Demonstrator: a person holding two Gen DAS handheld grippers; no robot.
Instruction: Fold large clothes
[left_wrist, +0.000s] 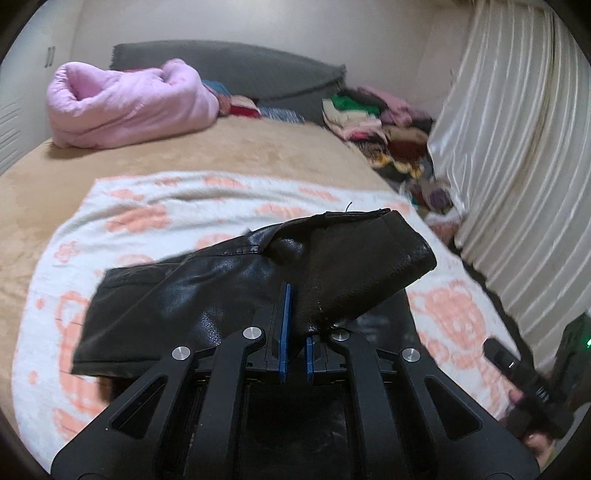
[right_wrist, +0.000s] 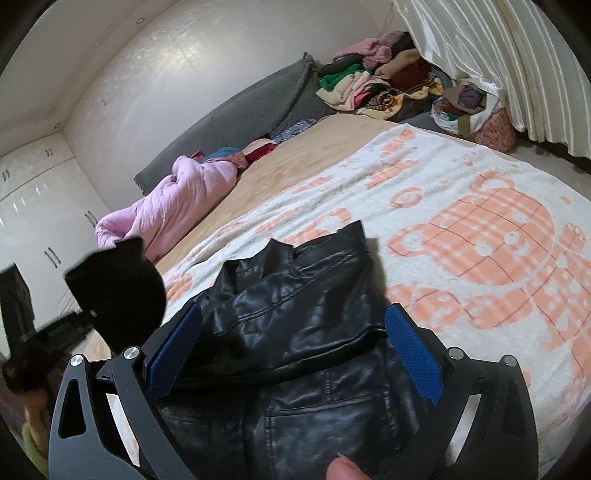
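A black leather jacket (left_wrist: 221, 280) lies on a white blanket with orange prints (left_wrist: 184, 206) on the bed. My left gripper (left_wrist: 297, 317) is shut on a fold of the jacket's sleeve or edge and holds it lifted above the rest. In the right wrist view the jacket (right_wrist: 295, 332) lies crumpled under my right gripper (right_wrist: 295, 332), which is open, with its blue pads either side of the leather. The lifted black piece in my left gripper shows at the left (right_wrist: 118, 291). The right gripper also shows in the left wrist view (left_wrist: 532, 384).
A rolled pink quilt (left_wrist: 125, 107) lies at the bed's far left. A grey headboard cushion (left_wrist: 236, 74) stands behind. A heap of mixed clothes (left_wrist: 380, 125) sits at the far right by a white curtain (left_wrist: 517, 147). White wardrobe doors (right_wrist: 33, 206) stand at the left.
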